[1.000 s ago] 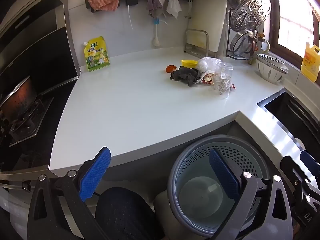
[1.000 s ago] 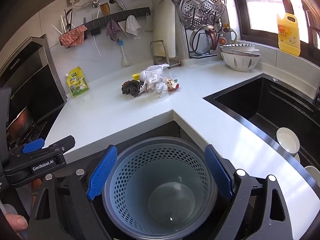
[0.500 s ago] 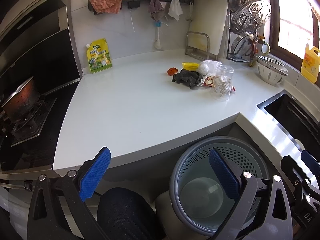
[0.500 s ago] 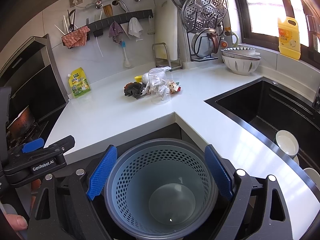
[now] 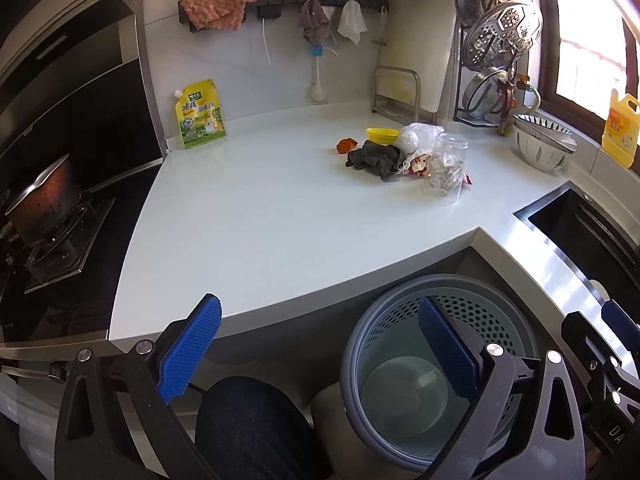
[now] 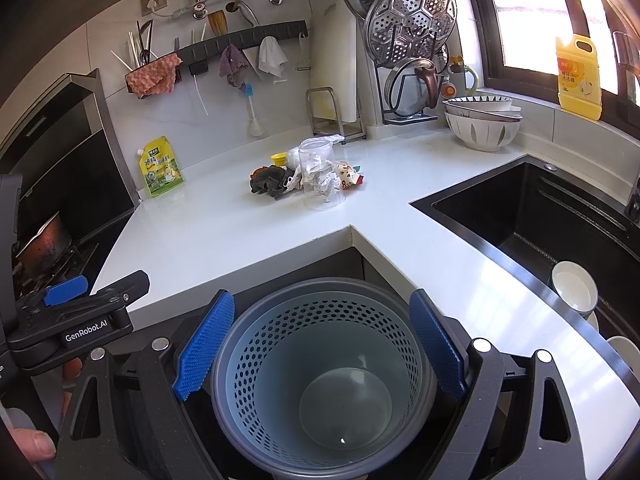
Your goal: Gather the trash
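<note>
White desk point(image 5: 260, 216) surface spans my view. My left gripper point(image 5: 320, 352) hangs below its front edge, jaws wide apart, holding nothing. The trash pile point(image 5: 404, 156), with a dark rag point(image 5: 374, 158) and a clear cup point(image 5: 448, 172) of crumpled paper, lies far back. My right gripper point(image 6: 320, 348) hangs over the perforated bin point(image 6: 324, 376), jaws spread, empty.

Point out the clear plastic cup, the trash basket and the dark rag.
clear plastic cup point(image 6: 320, 176), right wrist view, its side wall.
trash basket point(image 6: 276, 332), right wrist view, perforated inner wall.
dark rag point(image 5: 374, 159), left wrist view, its middle.
</note>
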The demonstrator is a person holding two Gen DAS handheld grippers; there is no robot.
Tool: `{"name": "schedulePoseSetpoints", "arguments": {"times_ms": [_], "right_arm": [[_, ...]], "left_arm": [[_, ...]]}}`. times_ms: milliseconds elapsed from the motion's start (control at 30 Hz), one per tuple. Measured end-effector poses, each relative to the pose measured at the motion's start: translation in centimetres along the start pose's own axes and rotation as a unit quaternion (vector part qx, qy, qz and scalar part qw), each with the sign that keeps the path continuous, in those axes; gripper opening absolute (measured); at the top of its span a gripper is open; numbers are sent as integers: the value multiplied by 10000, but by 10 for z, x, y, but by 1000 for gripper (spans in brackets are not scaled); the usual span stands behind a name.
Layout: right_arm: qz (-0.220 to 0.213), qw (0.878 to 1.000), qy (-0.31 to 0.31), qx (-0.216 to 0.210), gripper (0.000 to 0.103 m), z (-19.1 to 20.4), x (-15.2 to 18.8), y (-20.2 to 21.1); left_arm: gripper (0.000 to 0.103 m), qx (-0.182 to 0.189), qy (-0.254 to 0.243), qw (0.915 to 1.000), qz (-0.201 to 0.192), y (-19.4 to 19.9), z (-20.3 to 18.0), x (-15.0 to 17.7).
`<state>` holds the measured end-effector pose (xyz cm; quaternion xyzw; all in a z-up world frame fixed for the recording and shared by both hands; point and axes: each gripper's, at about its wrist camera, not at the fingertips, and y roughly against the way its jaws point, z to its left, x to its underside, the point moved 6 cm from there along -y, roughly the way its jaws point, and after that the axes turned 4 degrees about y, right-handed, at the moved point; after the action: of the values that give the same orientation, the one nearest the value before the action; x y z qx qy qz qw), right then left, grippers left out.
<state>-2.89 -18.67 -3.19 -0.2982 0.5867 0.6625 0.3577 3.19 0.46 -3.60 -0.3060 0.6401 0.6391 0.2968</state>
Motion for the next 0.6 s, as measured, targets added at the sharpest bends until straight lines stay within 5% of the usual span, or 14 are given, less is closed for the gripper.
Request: {"name": "schedulePoseSetpoints", "arguments": {"times_ms": [600], "right_arm": [[-35,10000,-9,-35,85,0,-1,2]], "left_arm": [[97,7,-4,10000,-13,7,7,-4]]}}
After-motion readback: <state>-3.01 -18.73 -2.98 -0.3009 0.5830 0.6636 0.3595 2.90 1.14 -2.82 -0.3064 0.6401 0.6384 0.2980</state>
